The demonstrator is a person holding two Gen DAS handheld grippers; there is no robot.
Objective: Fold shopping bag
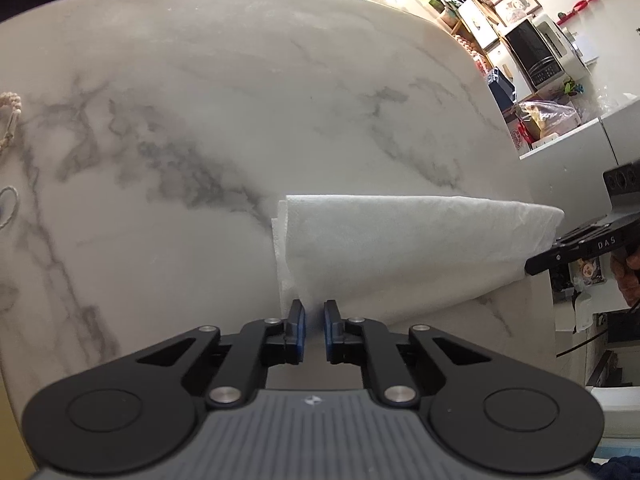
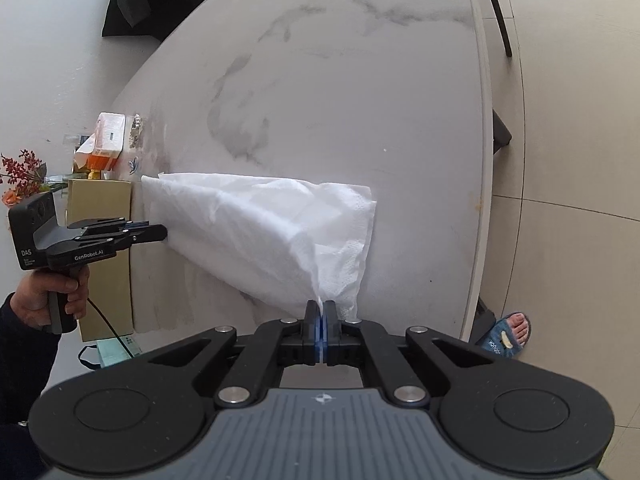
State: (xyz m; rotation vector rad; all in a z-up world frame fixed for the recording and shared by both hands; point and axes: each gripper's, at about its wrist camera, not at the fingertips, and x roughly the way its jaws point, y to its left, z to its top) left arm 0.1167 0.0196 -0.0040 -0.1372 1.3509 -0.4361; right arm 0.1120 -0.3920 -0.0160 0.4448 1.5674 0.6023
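1. Right tongs [image 2: 321,312] are clamped on a corner of the white shopping bag [image 2: 260,236], lifting one layer over the rest; left tongs [image 1: 314,314] stand slightly parted at its near edge, gripping nothing.
2. A fold looks mid-way — next, lay the raised corner across squarely and flatten the crease.
3. The bag lies at the marble counter [image 2: 340,80] edge — cluttered shelves [image 1: 472,20] beyond.

the left gripper [image 1: 314,330] sits low at the near edge of the marble table [image 1: 200,120], its blue-padded fingers [image 1: 299,334] slightly apart with nothing between them. just beyond them lies the white shopping bag [image 1: 400,248], folded over, its right end raised toward the right gripper [image 1: 532,266] at the right edge. far right, cluttered shelves [image 1: 520,40].
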